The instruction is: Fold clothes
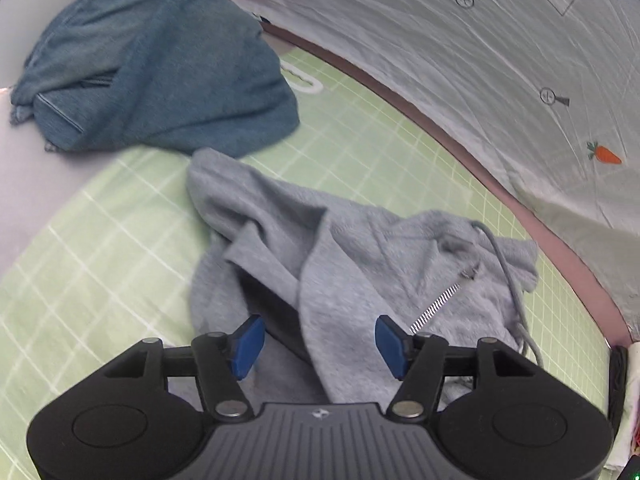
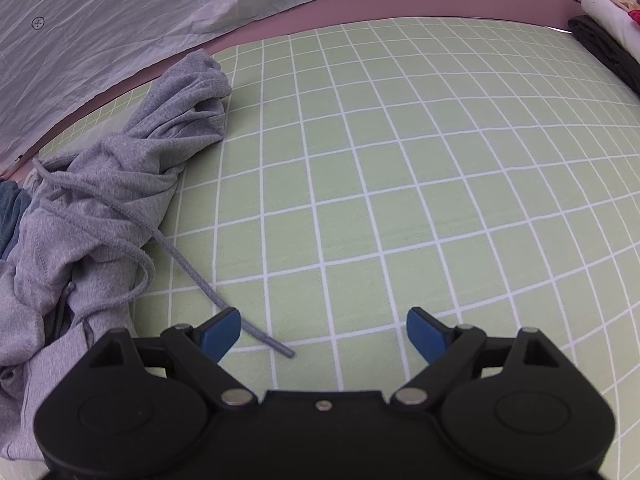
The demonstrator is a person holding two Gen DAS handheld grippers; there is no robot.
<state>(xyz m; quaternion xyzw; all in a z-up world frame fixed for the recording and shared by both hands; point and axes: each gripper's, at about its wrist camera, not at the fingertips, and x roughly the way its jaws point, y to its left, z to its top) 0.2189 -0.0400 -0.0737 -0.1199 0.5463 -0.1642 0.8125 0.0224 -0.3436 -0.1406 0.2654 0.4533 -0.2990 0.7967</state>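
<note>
The left tool [image 1: 319, 346] hangs over the crumpled grey hoodie [image 1: 340, 264], its blue pads [image 1: 249, 346] spread apart with nothing pinched between them — grey cloth lies beneath the gap, but the pads do not press on it. The hoodie sits in a loose heap on the green checked sheet [image 1: 92, 240], its zipper [image 1: 436, 307] showing at about 2 o'clock from the tool and a drawstring [image 1: 508, 276] trailing down the heap's right side. At 11 o'clock, well apart from the tool, a blue-green garment [image 1: 152, 64] lies bunched and just touches the hoodie's far edge. A pale cloth printed with a small carrot [image 1: 606, 155] runs along the far side from 12 to 3 o'clock.

The right tool [image 2: 324, 336] is spread wide over bare sheet, holding nothing. The hoodie lies from 8 to 11 o'clock in its view, and the end of the drawstring runs out across the sheet, passing just beside the left pad — whether it touches the pad cannot be told. A dark folded item [image 2: 604, 52] rests at 2 o'clock, at the sheet's far edge.
</note>
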